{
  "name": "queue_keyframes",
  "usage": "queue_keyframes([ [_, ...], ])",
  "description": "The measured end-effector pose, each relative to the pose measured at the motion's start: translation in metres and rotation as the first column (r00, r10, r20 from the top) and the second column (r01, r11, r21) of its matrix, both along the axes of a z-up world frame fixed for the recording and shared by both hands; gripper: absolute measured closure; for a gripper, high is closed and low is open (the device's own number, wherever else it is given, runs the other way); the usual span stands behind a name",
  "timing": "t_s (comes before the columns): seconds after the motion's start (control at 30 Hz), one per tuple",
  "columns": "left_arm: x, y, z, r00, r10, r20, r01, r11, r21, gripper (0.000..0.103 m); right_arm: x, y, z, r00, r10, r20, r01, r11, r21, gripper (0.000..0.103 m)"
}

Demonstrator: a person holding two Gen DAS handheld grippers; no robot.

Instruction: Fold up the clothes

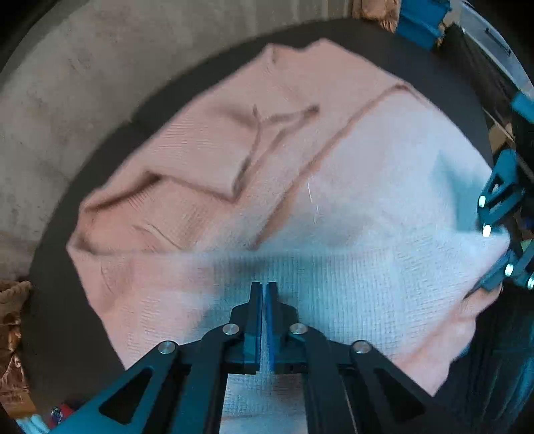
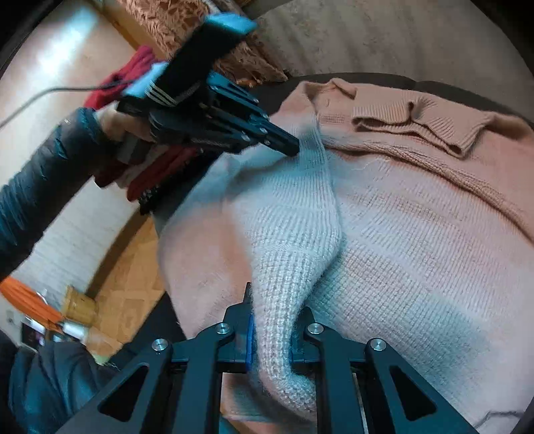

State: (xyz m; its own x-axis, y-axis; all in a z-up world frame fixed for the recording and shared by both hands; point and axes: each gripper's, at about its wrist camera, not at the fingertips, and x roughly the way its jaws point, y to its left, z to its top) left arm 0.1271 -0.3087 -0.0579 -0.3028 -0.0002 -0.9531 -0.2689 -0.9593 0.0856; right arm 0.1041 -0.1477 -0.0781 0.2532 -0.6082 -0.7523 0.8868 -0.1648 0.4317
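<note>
A pink knit sweater (image 1: pixel 233 200) lies spread over a dark round table (image 1: pixel 60 267), its ribbed cuff (image 2: pixel 417 123) folded across the far side. My left gripper (image 1: pixel 263 290) points steeply down at the near hem, jaws shut with a thin bit of knit pinched between them. From the right wrist view, the left gripper (image 2: pixel 290 148) nips the sweater's edge (image 2: pixel 300 207) at the top of a raised ridge. My right gripper (image 2: pixel 277 300) is shut on the lower end of that ridge. In the left wrist view, the right gripper (image 1: pixel 490 280) sits at the sweater's right edge.
A person's dark sleeve (image 2: pixel 40 187) reaches in from the left. Red garments (image 2: pixel 147 177) are piled behind it, beside a brown fuzzy fabric (image 2: pixel 187 30). Wooden floor (image 2: pixel 126 267) lies beyond the table's left edge, and grey carpet (image 1: pixel 66 100) beyond its far side.
</note>
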Motion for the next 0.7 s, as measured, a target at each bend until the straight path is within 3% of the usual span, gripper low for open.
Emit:
queue_keyframes([
  [0.03, -0.003, -0.002, 0.005, 1.000, 0.023, -0.008, -0.022, 0.999, 0.024, 0.095, 0.001, -0.001, 0.000, 1.000, 0.005, -0.001, -0.005, 1.000, 0.005, 0.090],
  [0.07, -0.008, -0.005, 0.009, 0.998, 0.057, -0.004, -0.056, 0.997, 0.059, 0.078, 0.004, -0.003, 0.000, 1.000, 0.008, 0.001, -0.008, 1.000, 0.005, 0.089],
  [0.1, -0.014, -0.009, 0.010, 0.996, 0.090, 0.028, -0.092, 0.990, 0.104, 0.071, 0.005, -0.003, 0.000, 1.000, 0.010, 0.001, -0.010, 1.000, 0.006, 0.088],
  [0.13, -0.020, -0.012, 0.010, 0.991, 0.118, 0.059, -0.126, 0.982, 0.140, 0.070, 0.006, -0.003, -0.001, 1.000, 0.012, -0.004, -0.012, 1.000, 0.007, 0.087],
  [0.2, -0.027, -0.014, 0.002, 0.980, 0.174, 0.095, -0.184, 0.977, 0.106, 0.059, 0.007, -0.003, -0.002, 1.000, 0.014, -0.012, -0.014, 1.000, 0.009, 0.086],
  [0.3, -0.035, -0.021, -0.014, 0.942, 0.294, 0.162, -0.305, 0.951, 0.045, 0.054, 0.007, -0.001, -0.006, 1.000, 0.015, 0.000, -0.015, 1.000, 0.006, 0.084],
  [0.4, -0.038, -0.022, -0.025, 0.913, 0.356, 0.200, -0.364, 0.931, 0.006, 0.054, 0.006, 0.001, -0.013, 1.000, 0.010, 0.023, -0.010, 1.000, 0.005, 0.081],
  [0.53, -0.035, -0.013, -0.024, 0.922, 0.348, 0.172, -0.352, 0.936, -0.005, 0.059, 0.006, 0.003, -0.017, 0.999, 0.011, 0.040, -0.011, 1.000, -0.005, 0.079],
  [0.57, -0.033, -0.011, -0.022, 0.925, 0.341, 0.165, -0.346, 0.938, 0.000, 0.068, 0.007, 0.004, -0.017, 1.000, 0.010, 0.027, -0.010, 1.000, -0.009, 0.080],
  [0.6, -0.031, -0.009, -0.020, 0.929, 0.336, 0.153, -0.340, 0.941, -0.002, 0.083, 0.008, 0.004, -0.015, 1.000, 0.009, 0.015, -0.009, 1.000, -0.013, 0.080],
  [0.7, -0.022, -0.008, -0.011, 0.930, 0.354, 0.104, -0.356, 0.934, 0.008, 0.095, 0.010, 0.004, -0.010, 1.000, -0.002, -0.016, 0.002, 1.000, -0.021, 0.089],
])
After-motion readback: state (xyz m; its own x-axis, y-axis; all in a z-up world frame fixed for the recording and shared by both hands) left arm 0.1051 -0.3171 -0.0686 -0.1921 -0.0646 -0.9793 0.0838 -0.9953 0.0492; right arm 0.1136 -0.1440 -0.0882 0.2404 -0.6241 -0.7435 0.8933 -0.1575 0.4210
